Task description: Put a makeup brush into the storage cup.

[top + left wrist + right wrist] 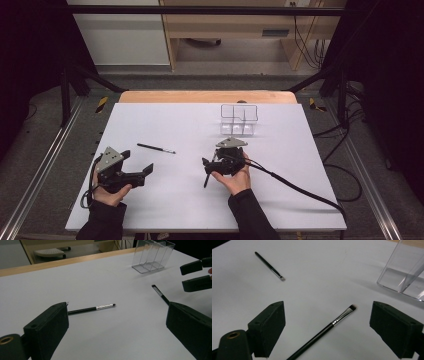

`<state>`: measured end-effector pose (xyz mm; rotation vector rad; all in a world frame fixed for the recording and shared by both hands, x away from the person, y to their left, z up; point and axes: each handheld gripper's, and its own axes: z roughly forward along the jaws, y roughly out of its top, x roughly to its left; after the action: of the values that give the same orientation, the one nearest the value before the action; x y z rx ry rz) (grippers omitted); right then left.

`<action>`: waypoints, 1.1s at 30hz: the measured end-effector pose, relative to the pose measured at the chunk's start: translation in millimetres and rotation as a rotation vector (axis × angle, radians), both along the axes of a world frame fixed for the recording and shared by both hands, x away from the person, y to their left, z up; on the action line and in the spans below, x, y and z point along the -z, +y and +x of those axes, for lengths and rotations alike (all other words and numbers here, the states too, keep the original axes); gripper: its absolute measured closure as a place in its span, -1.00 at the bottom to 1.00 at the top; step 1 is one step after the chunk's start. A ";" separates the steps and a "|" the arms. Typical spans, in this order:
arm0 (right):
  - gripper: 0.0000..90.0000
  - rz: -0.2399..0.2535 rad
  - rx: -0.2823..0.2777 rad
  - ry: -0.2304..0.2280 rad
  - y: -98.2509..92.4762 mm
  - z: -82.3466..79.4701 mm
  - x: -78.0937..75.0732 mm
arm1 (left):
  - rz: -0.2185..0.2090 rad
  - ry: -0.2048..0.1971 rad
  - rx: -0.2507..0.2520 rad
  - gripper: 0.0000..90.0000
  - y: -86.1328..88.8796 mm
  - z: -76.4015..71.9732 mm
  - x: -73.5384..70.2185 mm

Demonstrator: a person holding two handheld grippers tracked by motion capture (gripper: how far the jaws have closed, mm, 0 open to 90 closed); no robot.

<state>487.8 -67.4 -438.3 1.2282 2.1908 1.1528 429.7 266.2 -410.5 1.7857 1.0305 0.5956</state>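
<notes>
Two thin black makeup brushes lie on the white table. One brush (156,148) (91,308) (269,266) rests left of centre, apart from both grippers. The other brush (206,177) (160,293) (329,327) lies under my right gripper (221,159) (329,315), whose jaws are open on either side of it without touching it; its bristle end points toward the organizer. My left gripper (137,161) (117,325) is open and empty near the table's left front. A clear acrylic organizer (239,120) (152,256) (404,270) with upright dividers stands behind the right gripper.
The white tabletop (175,210) ends in a wooden strip (207,96) at the far edge. A black cable (295,187) trails from the right gripper off to the front right. Dark frame rails and floor cables surround the table.
</notes>
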 end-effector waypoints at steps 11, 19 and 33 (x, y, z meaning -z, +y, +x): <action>-0.57 -0.030 0.005 0.034 6.8 3.7 17.7 | -0.001 0.000 0.004 -0.92 -0.8 -0.1 0.1; -0.47 -0.060 0.002 0.058 10.2 5.3 28.6 | 0.000 0.002 0.006 -0.91 -1.1 0.0 0.3; -0.11 -0.136 -0.021 0.082 13.3 5.4 42.0 | 0.001 0.005 0.007 -0.91 -1.1 0.4 0.9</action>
<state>493.2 -54.1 -480.3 1.2174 2.3062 0.9590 430.1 265.1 -411.4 1.7915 1.0270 0.5878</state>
